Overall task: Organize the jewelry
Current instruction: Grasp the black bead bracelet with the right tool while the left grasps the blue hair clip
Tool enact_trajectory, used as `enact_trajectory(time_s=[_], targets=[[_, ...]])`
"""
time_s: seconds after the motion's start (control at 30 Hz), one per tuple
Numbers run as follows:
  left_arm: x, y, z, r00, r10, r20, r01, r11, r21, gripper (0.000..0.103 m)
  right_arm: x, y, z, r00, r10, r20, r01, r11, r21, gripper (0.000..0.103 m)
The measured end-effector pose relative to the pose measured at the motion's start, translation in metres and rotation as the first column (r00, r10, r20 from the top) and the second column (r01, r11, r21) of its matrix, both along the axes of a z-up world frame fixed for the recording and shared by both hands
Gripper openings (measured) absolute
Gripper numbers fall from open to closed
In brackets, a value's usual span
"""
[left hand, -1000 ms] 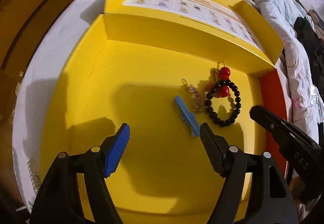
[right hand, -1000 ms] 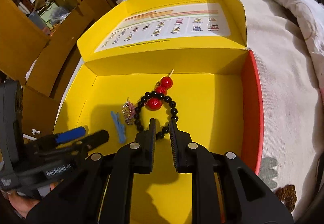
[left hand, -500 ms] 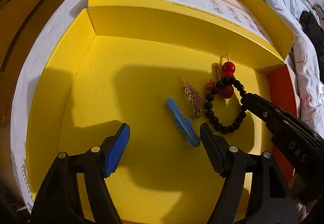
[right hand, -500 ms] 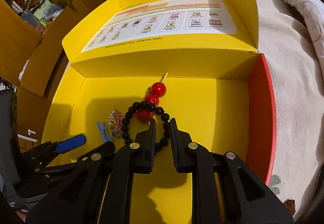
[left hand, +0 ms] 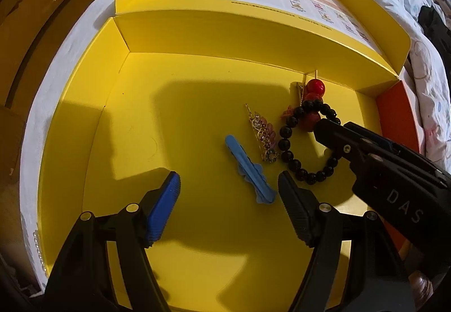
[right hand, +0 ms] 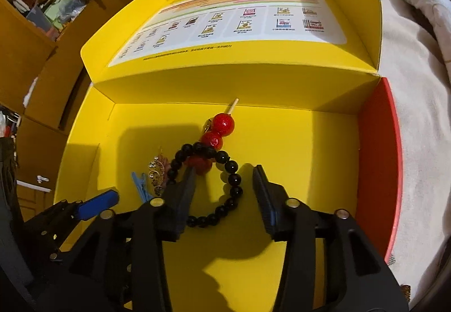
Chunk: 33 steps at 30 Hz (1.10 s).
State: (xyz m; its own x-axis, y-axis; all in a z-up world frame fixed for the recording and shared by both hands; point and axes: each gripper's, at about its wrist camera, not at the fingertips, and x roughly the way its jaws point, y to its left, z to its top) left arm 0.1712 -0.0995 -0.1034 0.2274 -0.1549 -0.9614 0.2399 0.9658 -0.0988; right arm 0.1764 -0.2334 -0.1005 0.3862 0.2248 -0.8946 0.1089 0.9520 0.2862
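Bedding surrounds an open yellow box (left hand: 84,143) holding the jewelry. Left wrist view: the left gripper (left hand: 228,193) hangs wide open and empty over the blue hair clip (left hand: 249,172), beside a gold filigree clip (left hand: 262,133) and the black bead bracelet (left hand: 290,154). Right wrist view: the right gripper (right hand: 224,190), nearly closed a second ago, is opening, its jaws straddling the bracelet's right arc without pressing it; a red-ball hairpin (right hand: 218,131) lies under the bracelet's far side. A bracelet pickup seems imminent.
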Motion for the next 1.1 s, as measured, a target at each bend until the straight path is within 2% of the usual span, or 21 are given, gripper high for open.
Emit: enact_trajectory(time_s=[0.17, 0.27, 0.33, 0.53, 0.6, 0.7, 0.9, 1.1], targets=[[0.003, -0.001, -0.001, 1.000, 0.008, 0.008, -0.008, 1.000, 0.005, 0.061, 0.000, 0.002, 0.000, 1.000, 0.005, 0.002, -0.005, 1.000, -0.007, 0.046], [0.007, 0.001, -0.001, 1.000, 0.011, 0.008, -0.011, 1.000, 0.001, 0.055, -0.001, 0.004, 0.000, 1.000, 0.014, -0.002, -0.014, 0.999, -0.043, 0.042], [0.009, 0.002, -0.001, 1.000, 0.016, 0.013, -0.017, 1.000, 0.011, 0.047, -0.001, 0.008, 0.000, 1.000, 0.022, -0.007, -0.023, 0.996, -0.081, 0.037], [0.008, 0.007, 0.000, 1.000, 0.014, 0.012, -0.014, 1.000, -0.005, 0.039, -0.002, 0.013, 0.000, 0.999, 0.034, -0.019, -0.036, 0.987, -0.156, 0.018], [0.008, 0.008, 0.001, 1.000, 0.009, 0.008, -0.009, 1.000, -0.018, 0.028, -0.002, 0.012, 0.000, 0.999, 0.031, -0.021, -0.034, 0.986, -0.161, 0.012], [0.005, 0.011, 0.002, 1.000, -0.002, -0.004, 0.002, 0.999, -0.044, 0.016, -0.003, 0.012, 0.000, 0.999, 0.037, -0.019, -0.040, 0.986, -0.162, 0.011], [0.004, 0.015, 0.003, 1.000, 0.001, -0.008, -0.001, 0.998, -0.060, 0.015, -0.005, 0.009, 0.003, 1.000, 0.030, -0.006, -0.031, 0.990, -0.135, 0.011], [0.004, 0.027, 0.004, 1.000, 0.018, -0.021, -0.019, 0.996, -0.082, 0.015, -0.011, -0.002, 0.017, 0.999, 0.018, 0.026, -0.017, 0.998, -0.054, 0.011]])
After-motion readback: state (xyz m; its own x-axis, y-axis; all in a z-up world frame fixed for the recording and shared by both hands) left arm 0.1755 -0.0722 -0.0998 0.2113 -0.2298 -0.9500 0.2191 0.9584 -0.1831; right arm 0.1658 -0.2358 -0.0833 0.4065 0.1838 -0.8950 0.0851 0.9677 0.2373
